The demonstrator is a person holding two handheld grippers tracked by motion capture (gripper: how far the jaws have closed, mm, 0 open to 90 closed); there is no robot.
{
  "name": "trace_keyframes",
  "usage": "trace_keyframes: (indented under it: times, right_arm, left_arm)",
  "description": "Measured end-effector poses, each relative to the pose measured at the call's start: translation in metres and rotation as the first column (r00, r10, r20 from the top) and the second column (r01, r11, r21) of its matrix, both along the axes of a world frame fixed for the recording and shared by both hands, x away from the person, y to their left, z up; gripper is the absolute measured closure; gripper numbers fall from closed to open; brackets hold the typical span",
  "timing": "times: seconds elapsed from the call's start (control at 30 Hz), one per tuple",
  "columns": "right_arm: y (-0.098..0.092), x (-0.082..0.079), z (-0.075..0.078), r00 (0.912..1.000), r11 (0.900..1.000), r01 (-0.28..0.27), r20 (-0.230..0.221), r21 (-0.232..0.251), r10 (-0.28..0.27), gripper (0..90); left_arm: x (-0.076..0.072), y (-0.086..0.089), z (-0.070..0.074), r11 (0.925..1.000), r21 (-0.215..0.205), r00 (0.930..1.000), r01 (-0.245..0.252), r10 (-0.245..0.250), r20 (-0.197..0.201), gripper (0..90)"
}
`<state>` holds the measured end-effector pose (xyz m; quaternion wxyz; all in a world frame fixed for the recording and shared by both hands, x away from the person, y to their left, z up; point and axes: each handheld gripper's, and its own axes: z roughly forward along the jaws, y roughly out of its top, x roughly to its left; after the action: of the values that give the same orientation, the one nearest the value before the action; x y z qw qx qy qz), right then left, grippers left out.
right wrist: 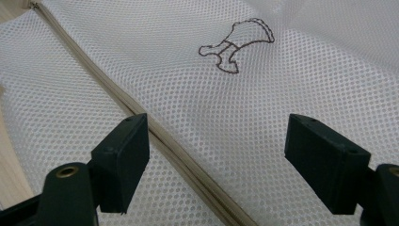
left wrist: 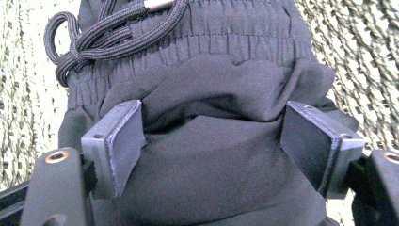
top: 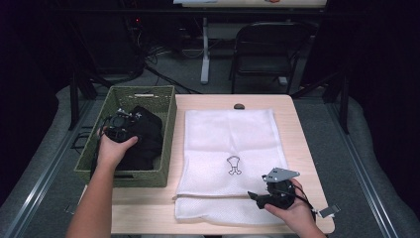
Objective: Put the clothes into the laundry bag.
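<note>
Progress: by my reading nothing is packed yet; the black garment [top: 143, 136] lies in the basket [top: 166, 106], the mesh bag [top: 230, 144] flat on the table [top: 302, 124].
Left gripper [top: 119, 128]: jaws wide, straddling a garment fold, not yet pinching.
Right gripper [top: 270, 194]: jaws wide, empty, over the bag's near edge by the zip [right wrist: 155, 136].
Basket: table's left edge.
Bag axis: near to far; zip across the near end.
Left to do: probably lifting the garment, opening the bag.

A basket [top: 163, 130] sits at the table's [top: 302, 144] left edge with a folded garment [top: 147, 136] (drawstring [left wrist: 101, 35] on top) in it; to its right a mesh bag [top: 218, 139] lies flat on the tabletop
</note>
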<state>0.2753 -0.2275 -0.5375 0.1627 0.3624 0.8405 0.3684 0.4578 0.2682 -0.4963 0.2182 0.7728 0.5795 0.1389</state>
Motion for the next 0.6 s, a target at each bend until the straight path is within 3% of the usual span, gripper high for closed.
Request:
trace_keyframes:
  times: [0.37, 0.6]
  right_arm:
    - [0.0, 0.0, 0.0, 1.0, 1.0, 0.0, 0.001, -0.001, 0.0, 22.3]
    - [0.0, 0.0, -0.001, 1.0, 1.0, -0.001, 0.0, -0.006, 0.001, 22.3]
  left_arm:
    - [0.005, 0.003, -0.006, 0.9999, 0.013, 1.0, -0.002, 0.002, 0.001, 19.7]
    - [0.009, 0.004, -0.01, 0.9999, 0.011, 0.9998, -0.001, 0.001, -0.022, 16.6]
